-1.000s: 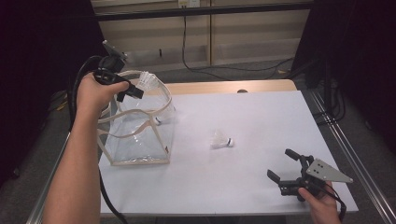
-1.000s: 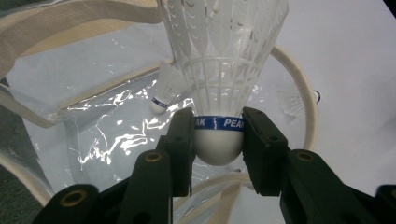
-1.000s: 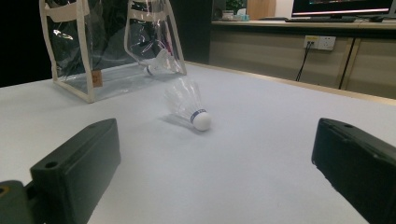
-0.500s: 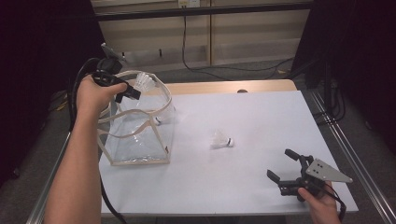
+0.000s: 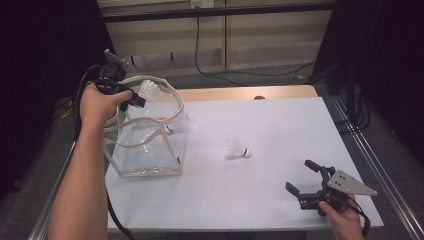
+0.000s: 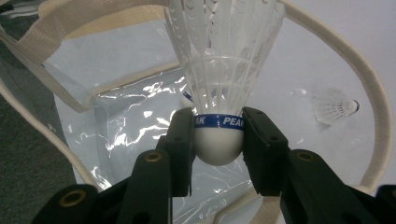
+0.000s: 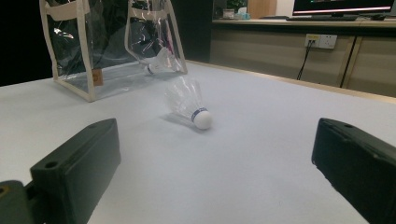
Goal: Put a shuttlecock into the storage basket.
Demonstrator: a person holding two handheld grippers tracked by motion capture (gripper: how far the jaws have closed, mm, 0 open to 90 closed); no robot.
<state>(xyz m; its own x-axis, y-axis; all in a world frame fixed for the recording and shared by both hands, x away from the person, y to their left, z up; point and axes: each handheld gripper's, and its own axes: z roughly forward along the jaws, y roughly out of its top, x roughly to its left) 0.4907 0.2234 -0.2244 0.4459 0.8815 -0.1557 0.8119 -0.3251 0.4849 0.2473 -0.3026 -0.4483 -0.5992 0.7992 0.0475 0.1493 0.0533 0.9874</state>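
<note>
My left gripper (image 5: 136,98) is raised over the open top of a clear plastic bag with cream trim (image 5: 150,155). It is shut on the white cork of a shuttlecock (image 6: 224,70) with a blue band, feathers pointing away from the gripper (image 6: 218,140). A second shuttlecock (image 5: 169,129) lies inside the bag. A third shuttlecock (image 5: 236,149) lies on its side mid-table, and it is ahead of the jaws in the right gripper view (image 7: 189,103). My right gripper (image 5: 300,175) is low at the front right, open and holding nothing.
The bag (image 7: 93,46) stands upright at the left of the white table (image 5: 280,120), its handles (image 6: 369,107) arching over the opening. A black cable hangs from the left gripper down past the table's left edge. A metal rail runs along the right side.
</note>
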